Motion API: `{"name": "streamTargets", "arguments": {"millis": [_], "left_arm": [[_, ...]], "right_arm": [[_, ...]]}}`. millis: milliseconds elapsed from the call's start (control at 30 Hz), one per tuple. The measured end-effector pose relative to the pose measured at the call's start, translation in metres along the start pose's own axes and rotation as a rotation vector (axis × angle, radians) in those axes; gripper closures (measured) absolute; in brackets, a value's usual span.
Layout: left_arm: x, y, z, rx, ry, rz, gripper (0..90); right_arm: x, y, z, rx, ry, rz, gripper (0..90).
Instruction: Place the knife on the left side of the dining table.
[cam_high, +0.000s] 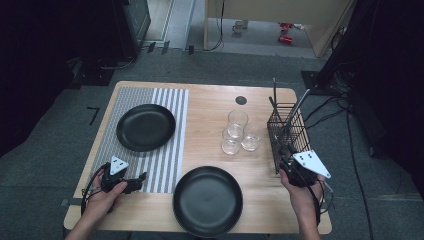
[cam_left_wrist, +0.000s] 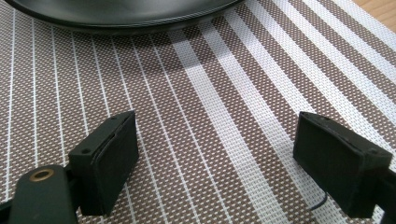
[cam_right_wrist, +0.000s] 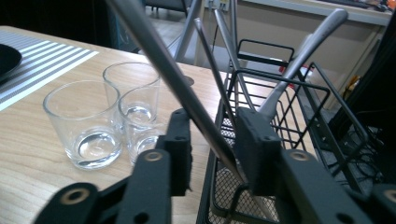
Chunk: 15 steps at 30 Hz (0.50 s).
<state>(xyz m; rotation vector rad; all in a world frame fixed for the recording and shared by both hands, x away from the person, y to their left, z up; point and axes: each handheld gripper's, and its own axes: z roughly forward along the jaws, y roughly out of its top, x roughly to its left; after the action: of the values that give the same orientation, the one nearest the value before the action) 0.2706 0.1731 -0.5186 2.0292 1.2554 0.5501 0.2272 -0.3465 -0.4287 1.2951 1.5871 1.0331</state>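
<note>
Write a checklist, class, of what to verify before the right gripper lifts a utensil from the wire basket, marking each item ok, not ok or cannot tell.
1. Right gripper fingers either side of a grey metal utensil handle: ok.
2. Fingers fully clamped on that handle: cannot tell.
3. Other metal utensils lean in the black wire basket and may snag: not ok.
4. Three clear drinking glasses stand apart from the basket: ok.
5. Left gripper open, over the striped woven placemat, out of the way: ok.
6. Near black round plate is bare for setting down: ok.
</note>
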Motion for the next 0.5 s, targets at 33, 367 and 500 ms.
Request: {"name": "streamTargets", "arguments": {"millis": [33, 367, 500], "left_arm": [[0.0, 0.0, 0.0, 0.0, 0.0, 0.0, 14.2], [0.0, 0.0, 0.0, 0.0, 0.0, 0.0, 14.2], [0.0, 0.0, 0.0, 0.0, 0.0, -0.001, 14.2]], "right_arm": [[0.001, 0.0, 0.0, -0.003, 0.001, -0.009, 71.3], [-0.007, 0.001, 0.0, -0.061, -0.065, -0.008, 77.4], [-0.015, 0.004, -0.003, -0.072, -0.103, 0.034, 79.1]]}}
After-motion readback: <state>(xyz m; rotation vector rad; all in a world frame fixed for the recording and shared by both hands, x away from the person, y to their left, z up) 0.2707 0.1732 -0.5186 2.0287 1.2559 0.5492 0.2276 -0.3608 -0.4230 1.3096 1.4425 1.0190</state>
